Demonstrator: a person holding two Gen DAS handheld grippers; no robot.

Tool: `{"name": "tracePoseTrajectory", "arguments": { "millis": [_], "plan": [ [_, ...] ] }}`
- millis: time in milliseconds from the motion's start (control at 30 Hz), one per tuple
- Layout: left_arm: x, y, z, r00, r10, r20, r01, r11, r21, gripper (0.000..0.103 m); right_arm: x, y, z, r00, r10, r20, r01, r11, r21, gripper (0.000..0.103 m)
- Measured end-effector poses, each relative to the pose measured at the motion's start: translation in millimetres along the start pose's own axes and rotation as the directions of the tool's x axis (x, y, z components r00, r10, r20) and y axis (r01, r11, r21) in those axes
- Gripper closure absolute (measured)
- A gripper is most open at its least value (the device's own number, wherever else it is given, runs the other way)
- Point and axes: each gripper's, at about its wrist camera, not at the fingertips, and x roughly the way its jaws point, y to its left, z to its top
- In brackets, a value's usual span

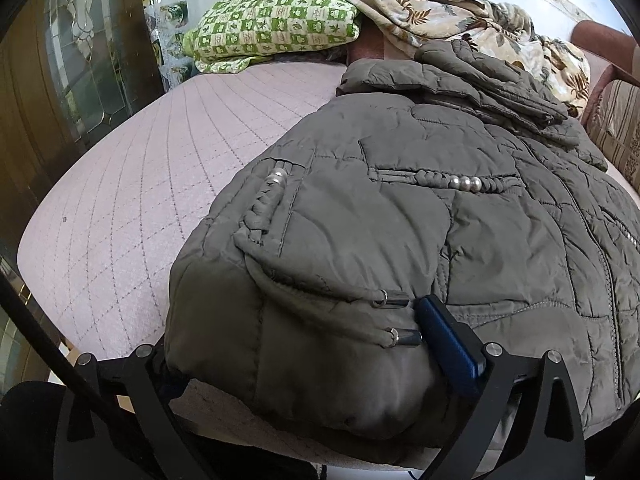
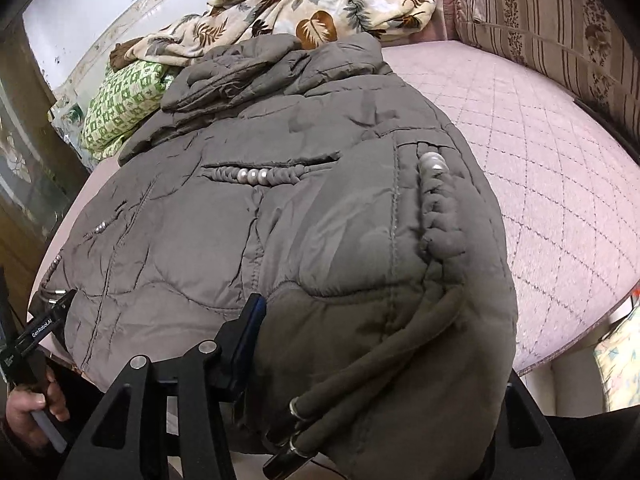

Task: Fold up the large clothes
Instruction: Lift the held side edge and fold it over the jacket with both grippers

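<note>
A grey-brown quilted puffer jacket [image 1: 420, 208] with pearl trim lies front-up on a pink quilted bed; it also shows in the right wrist view [image 2: 288, 216]. My left gripper [image 1: 304, 344] has its jaws around the jacket's bottom left hem corner, with one blue pad [image 1: 448, 332] on top of the fabric by the metal-tipped drawstrings [image 1: 394, 300]. My right gripper [image 2: 360, 360] holds the bottom right hem corner, with a blue pad [image 2: 248, 332] pressed against it; the other finger is hidden by fabric. The left gripper also shows in the right wrist view [image 2: 52, 312].
A green checked pillow [image 1: 272, 28] and a leaf-print blanket [image 1: 452, 12] lie at the bed's head. The bare pink mattress [image 1: 132, 184] spreads left of the jacket, and also right of it [image 2: 540, 176]. A striped cushion [image 2: 560, 28] stands at the far right. A wooden glass door [image 1: 52, 80] is left.
</note>
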Motion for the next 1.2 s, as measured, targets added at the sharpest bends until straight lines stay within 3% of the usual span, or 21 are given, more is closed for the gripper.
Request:
{"name": "tracePoseTrajectory", "arguments": {
  "millis": [167,300,367,500,633,1200],
  "plan": [
    [-2,-3,0,0.999,0.025,0.024,-0.025,1.000,0.018,0.003,-1,2,0,1.000,-0.008,0.002,0.008,1.000,-0.008,0.046],
    [-3,-3,0,0.999,0.022,0.034,-0.023,1.000,0.012,0.007,-3,2,0,1.000,-0.003,0.018,0.004,1.000,-0.007,0.058],
    [-5,-5,1,0.999,0.006,0.036,-0.007,1.000,0.023,0.016,-4,3,0,1.000,-0.001,0.029,0.002,1.000,-0.015,0.066],
    [-12,-19,1,0.998,0.012,0.063,-0.020,0.992,0.122,0.043,-6,8,0,0.999,-0.008,0.047,0.011,0.999,-0.046,0.071],
    [-16,-22,1,0.997,0.007,0.076,-0.018,0.989,0.146,0.057,-6,9,1,0.999,-0.010,0.047,0.012,0.999,-0.047,0.071],
    [-13,-23,1,0.997,0.019,0.072,-0.030,0.987,0.160,0.057,-4,7,1,0.999,-0.008,0.040,0.010,0.999,-0.041,0.070]
  ]
}}
